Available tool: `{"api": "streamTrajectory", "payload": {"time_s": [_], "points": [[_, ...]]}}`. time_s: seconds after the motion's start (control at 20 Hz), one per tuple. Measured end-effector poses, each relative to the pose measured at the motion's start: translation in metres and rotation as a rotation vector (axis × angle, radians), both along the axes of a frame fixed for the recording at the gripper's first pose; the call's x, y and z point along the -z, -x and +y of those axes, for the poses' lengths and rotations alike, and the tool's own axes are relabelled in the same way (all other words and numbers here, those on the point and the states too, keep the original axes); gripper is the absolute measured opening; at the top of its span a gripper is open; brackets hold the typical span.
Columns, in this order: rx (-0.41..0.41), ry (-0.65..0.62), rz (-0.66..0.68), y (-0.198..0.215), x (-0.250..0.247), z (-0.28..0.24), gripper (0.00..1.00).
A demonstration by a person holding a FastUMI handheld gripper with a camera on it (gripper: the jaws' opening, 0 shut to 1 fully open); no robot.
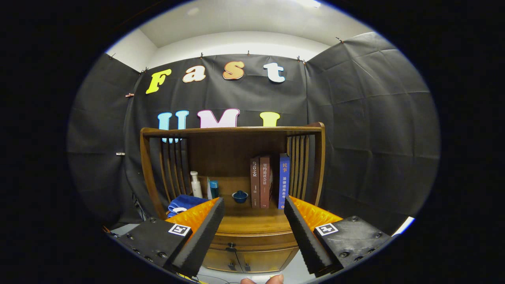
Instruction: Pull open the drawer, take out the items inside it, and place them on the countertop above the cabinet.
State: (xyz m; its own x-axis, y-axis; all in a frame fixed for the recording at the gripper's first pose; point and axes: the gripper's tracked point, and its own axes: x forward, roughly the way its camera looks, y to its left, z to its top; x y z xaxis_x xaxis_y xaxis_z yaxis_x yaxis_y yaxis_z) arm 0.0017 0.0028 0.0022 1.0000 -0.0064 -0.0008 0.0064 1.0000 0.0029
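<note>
Between the spread, empty fingers of the hand-held gripper (254, 232), the closed drawer (254, 239) sits just under the desk (252, 225); likely stiff, heavy wood; best taken by its small dark knob (231, 247), pulled straight.

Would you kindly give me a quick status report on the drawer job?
Gripper open, holding nothing, well back from cabinet. Drawer shut, knob between the fingers. Countertop holds books, small blue bowl, bottle.

Wooden countertop (252, 225) with 3 books (270, 181), bowl (240, 196), bottle (195, 184).
</note>
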Motion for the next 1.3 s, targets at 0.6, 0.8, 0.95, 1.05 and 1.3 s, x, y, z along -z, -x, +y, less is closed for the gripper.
{"api": "streamTrajectory", "payload": {"time_s": [0.6, 0.8, 0.95, 1.05, 1.3], "points": [[-0.052, -0.045, 0.116, -0.023, 0.178, 0.03, 0.99], [-0.08, -0.055, 0.182, -0.046, 0.245, 0.051, 0.99], [-0.104, -0.081, 0.218, -0.07, 0.28, 0.071, 1.0], [-0.103, -0.075, 0.245, -0.089, 0.299, 0.079, 1.0], [-0.056, -0.083, 0.347, -0.125, 0.347, 0.08, 0.66]]}}
